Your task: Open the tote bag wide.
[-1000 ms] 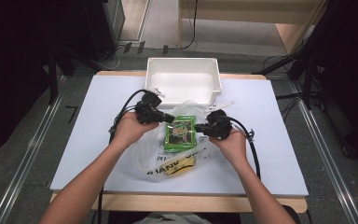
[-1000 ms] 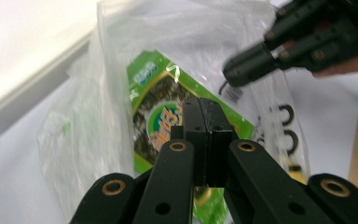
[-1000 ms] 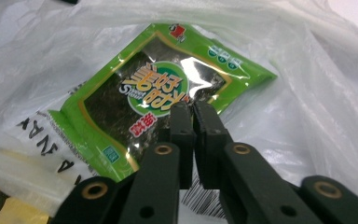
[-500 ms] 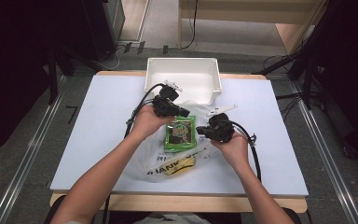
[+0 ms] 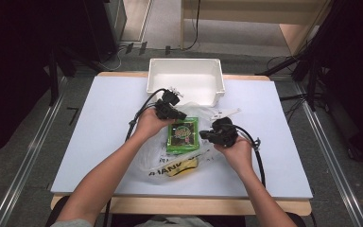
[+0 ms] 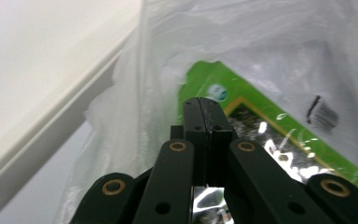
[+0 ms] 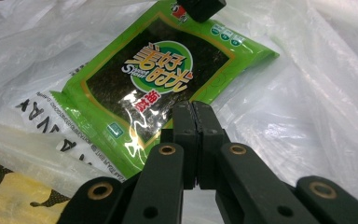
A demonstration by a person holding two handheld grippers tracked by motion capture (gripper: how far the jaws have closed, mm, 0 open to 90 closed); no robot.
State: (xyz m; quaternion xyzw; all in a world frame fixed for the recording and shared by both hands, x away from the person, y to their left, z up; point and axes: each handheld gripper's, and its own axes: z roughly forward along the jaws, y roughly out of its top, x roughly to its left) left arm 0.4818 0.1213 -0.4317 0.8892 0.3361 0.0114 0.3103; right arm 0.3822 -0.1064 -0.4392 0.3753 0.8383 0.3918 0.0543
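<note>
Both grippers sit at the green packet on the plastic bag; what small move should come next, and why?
Probably open the left gripper a little at the green packet's far edge. In the left gripper view its jaws are pressed together over that edge, gripping nothing I can make out. The right gripper is also shut at the packet's other side, on the plastic bag, so neither can take hold yet.

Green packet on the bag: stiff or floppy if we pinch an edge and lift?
The green packet looks thin and flat, so probably light and somewhat bendy at the edges. Its glossy film shows glare, so it may slip in the jaws. It lies on a crinkled plastic bag, so a push would likely slide it.
</note>
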